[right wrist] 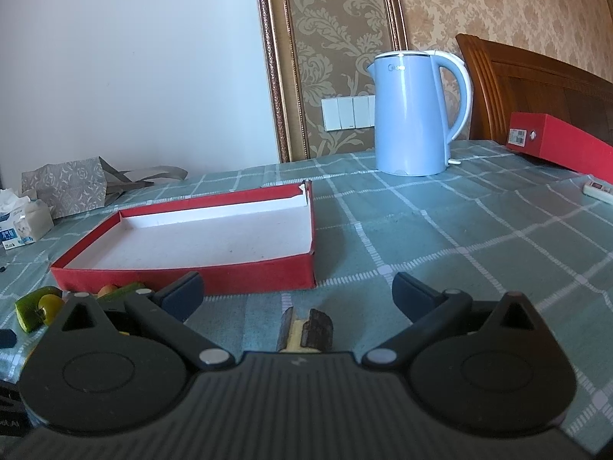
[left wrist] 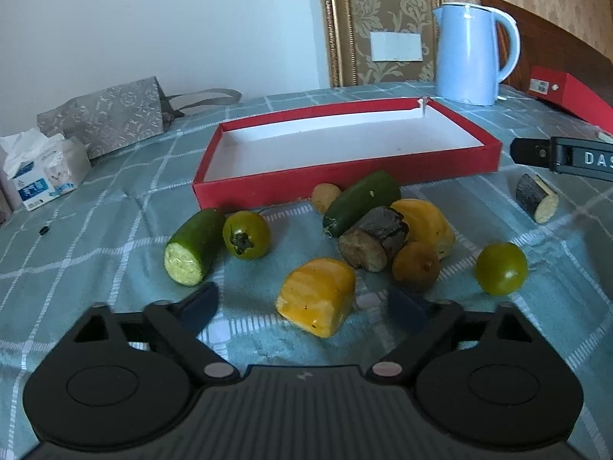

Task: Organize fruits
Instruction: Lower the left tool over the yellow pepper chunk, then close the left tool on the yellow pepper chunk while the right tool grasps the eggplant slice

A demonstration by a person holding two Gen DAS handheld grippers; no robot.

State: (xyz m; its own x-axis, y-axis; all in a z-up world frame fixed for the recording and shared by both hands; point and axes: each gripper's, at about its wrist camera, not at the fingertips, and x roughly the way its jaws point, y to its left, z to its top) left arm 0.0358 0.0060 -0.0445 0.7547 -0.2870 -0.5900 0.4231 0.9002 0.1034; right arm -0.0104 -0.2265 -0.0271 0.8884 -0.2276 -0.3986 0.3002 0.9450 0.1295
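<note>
Both tools gape wide, empty: our left tool [left wrist: 302, 306] frames a yellow fruit chunk [left wrist: 317, 296], our right tool [right wrist: 297, 293] a dark-skinned piece [right wrist: 306, 329]. Beyond, toward the tabletop's far edge, sits the empty red tray [left wrist: 268, 188]. We judge the first pickup pending: advance, close, lift.

Room and table surroundings

We see a table under a teal checked tablecloth [right wrist: 459, 230]. At its far edge we note a plain white wall [right wrist: 134, 76] on the left, and a gold-framed panel of damask wallpaper [right wrist: 337, 38] carrying a row of white wall switches [right wrist: 346, 113] on the right. A carved wooden headboard [right wrist: 536, 84] stands far right. Soft daylight falls evenly.
</note>
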